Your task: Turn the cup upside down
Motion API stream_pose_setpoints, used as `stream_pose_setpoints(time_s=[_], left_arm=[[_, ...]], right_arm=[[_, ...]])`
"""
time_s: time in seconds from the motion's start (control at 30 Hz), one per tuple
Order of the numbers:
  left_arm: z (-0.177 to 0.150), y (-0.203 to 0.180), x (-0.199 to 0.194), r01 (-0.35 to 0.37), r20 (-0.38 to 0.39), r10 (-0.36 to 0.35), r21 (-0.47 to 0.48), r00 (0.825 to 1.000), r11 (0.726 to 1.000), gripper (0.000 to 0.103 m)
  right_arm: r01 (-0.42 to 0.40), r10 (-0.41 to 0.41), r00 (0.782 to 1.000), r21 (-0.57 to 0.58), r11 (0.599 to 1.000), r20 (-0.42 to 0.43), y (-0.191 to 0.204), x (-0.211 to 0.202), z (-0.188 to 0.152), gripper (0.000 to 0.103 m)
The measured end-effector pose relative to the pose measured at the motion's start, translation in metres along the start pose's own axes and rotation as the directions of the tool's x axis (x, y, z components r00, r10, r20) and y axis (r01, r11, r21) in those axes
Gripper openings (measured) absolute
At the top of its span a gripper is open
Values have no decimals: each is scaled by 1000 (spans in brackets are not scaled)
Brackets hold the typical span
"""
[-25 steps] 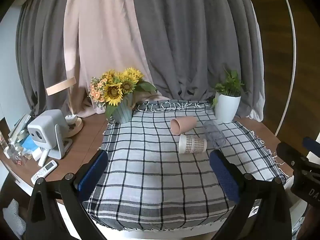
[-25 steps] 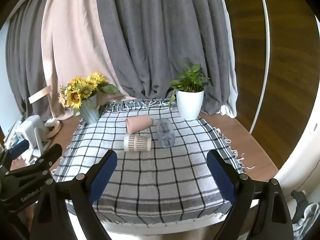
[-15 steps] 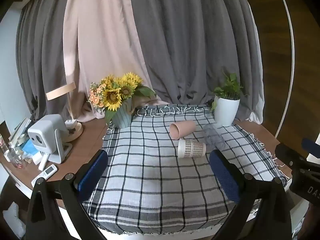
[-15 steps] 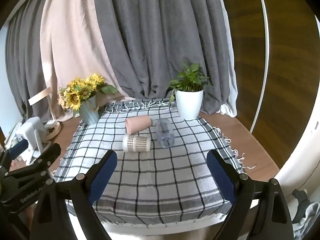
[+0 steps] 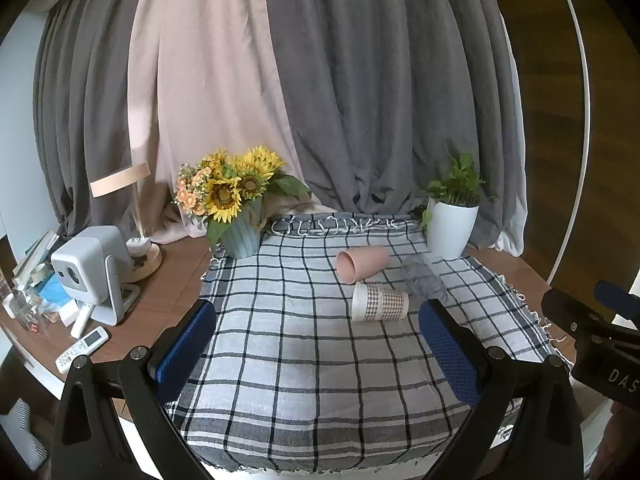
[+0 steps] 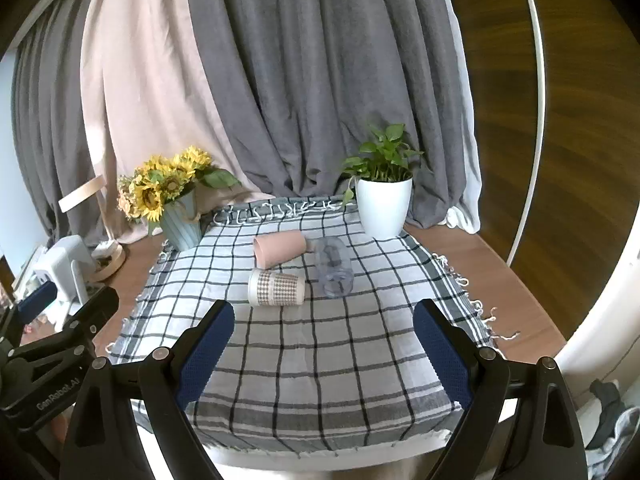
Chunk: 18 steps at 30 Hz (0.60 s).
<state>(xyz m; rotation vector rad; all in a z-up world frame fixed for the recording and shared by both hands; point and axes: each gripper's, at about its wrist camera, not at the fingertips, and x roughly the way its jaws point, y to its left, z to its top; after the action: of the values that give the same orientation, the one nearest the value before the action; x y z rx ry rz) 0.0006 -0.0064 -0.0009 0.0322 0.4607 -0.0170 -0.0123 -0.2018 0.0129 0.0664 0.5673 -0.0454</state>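
Three cups are seen lying on their sides on the checked cloth that covers the desk, slightly above the middle of both frames. The pink cup is placed farthest back, with its mouth turned to the left of the frame. Just in front of it the patterned cup is laid, its white rim also to the left. To the right of both, the clear cup is laid pointing toward the camera; whether it touches the pink cup cannot be told.

The left tongs are held apart low in the left wrist view, with nothing between the blue pads, well short of the cups. The right tongs are likewise held wide apart and empty in the lower part of the right wrist view.

A sunflower vase is seen at the cloth's upper left corner and a white potted plant at its upper right. A white device and a remote are seen at the left edge of the left wrist view.
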Motion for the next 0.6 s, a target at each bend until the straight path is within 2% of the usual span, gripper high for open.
stream_pose_setpoints(time_s=[0.6], left_arm=[[5, 3, 0, 6, 7, -6, -14, 1000, 1000, 103]], right_arm=[[-8, 8, 1000, -1, 1000, 10, 7, 1, 3, 91]])
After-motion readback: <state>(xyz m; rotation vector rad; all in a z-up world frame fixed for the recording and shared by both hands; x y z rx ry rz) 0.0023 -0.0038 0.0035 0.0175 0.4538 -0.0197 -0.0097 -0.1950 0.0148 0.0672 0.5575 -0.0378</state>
